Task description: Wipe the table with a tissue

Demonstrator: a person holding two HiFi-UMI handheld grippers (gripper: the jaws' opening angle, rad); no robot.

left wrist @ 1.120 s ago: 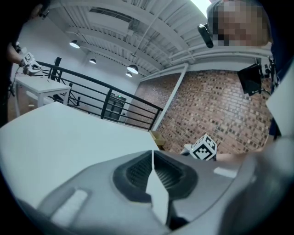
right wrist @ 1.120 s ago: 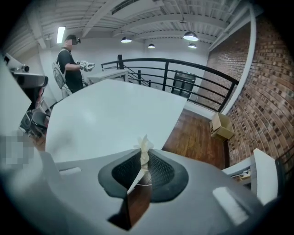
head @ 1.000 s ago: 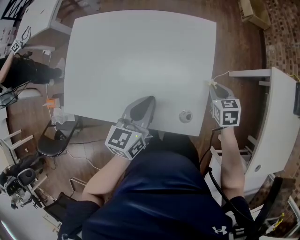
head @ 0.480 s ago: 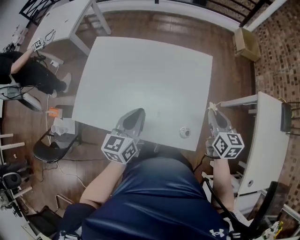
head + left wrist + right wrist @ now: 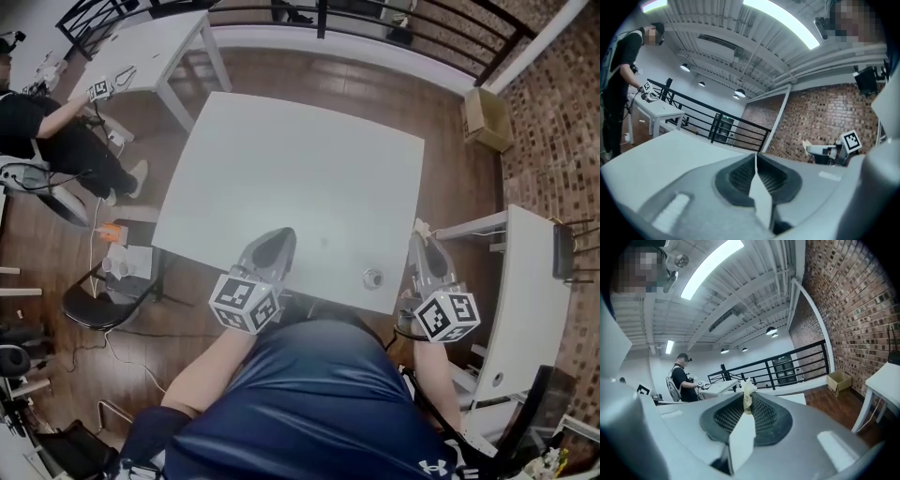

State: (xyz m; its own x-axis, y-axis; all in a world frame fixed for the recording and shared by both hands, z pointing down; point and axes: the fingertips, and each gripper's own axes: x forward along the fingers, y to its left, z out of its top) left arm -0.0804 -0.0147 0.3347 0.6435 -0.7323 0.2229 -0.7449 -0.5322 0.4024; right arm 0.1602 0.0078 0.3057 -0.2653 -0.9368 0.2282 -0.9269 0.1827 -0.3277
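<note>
In the head view the white table (image 5: 281, 159) fills the middle. My left gripper (image 5: 279, 235) lies over the table's near edge, jaws shut together with nothing between them; the left gripper view shows the same closed left gripper (image 5: 755, 157). My right gripper (image 5: 419, 232) hangs just off the table's right edge, beside the near right corner. It is shut on a small crumpled beige tissue (image 5: 421, 226), which sticks out of the fingertips. In the right gripper view the tissue (image 5: 748, 393) pokes up from the closed right gripper (image 5: 746, 403).
A small round silvery object (image 5: 373, 277) sits on the table near its front right corner. Another white table (image 5: 525, 281) stands close on the right, a cardboard box (image 5: 486, 117) behind it. A person (image 5: 56, 131) works at a far-left table; a chair (image 5: 98, 300) stands at left.
The head view has pulled back and shows more of the room. My right gripper has drawn back toward me along the table's right edge. The left gripper stays at the near edge.
</note>
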